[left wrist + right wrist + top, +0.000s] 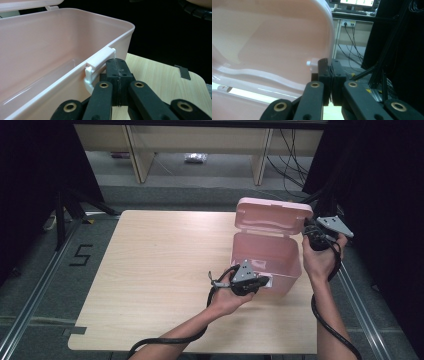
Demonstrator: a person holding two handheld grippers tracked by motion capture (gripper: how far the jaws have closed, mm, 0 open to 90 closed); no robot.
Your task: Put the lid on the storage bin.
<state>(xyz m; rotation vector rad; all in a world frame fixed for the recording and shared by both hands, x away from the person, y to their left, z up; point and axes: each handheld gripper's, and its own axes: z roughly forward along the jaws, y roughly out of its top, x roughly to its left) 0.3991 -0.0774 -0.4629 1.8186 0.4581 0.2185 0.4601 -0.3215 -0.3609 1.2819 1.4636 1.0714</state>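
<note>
A pink plastic box (pixel 265 255) stands on the right part of the wooden table (pixel 160 270), its hinged lid (pixel 272 215) raised upright at the back. The box is empty inside (pixel 45 62). My left gripper (pixel 266 281) is at the box's front wall, shut with nothing between its jaws. Its tips (pixel 117 62) rest right beside the white latch (pixel 100 61) on the front rim. My right gripper (pixel 309 227) is held up at the lid's right end, also shut. In the right gripper view its tips (pixel 329 62) sit against the lid's edge (pixel 329 32).
Black curtains hang on both sides of the table. Wooden shelf legs (pixel 140 155) and cables (pixel 290 160) are on the floor behind it. A tape mark "5" (pixel 80 254) is on the floor at left. The table's left half is bare wood.
</note>
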